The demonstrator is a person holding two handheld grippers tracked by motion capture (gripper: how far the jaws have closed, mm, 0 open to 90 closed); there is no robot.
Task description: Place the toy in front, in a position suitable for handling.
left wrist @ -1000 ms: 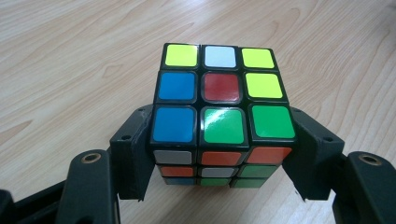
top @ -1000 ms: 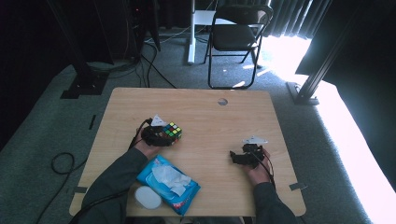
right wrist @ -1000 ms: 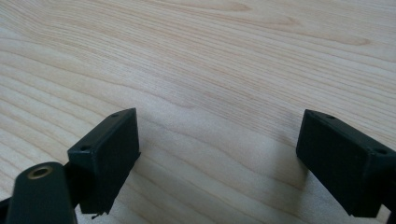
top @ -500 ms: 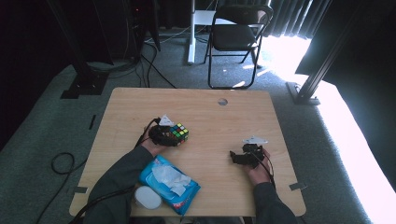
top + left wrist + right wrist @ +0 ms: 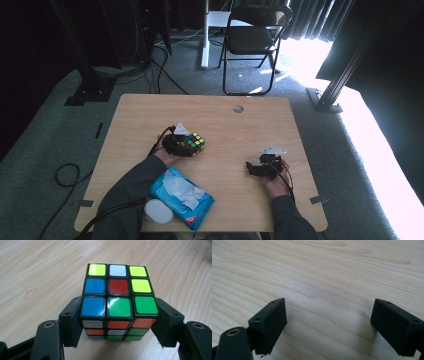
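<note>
A scrambled Rubik's cube sits on the wooden table, left of centre. My left gripper is shut on it. In the left gripper view the two black pads press the cube from both sides, and my left gripper holds it low on its near half. My right gripper rests on the table at the right, pointing left. In the right gripper view my right gripper stands open with bare wood between its jaws.
A blue pack of wet wipes lies near the front edge beside my left forearm, with a white round object next to it. A small hole marks the far side of the table. A folding chair stands beyond.
My left gripper has shifted slightly to the right with the cube in it. The right gripper has stayed where it was.
</note>
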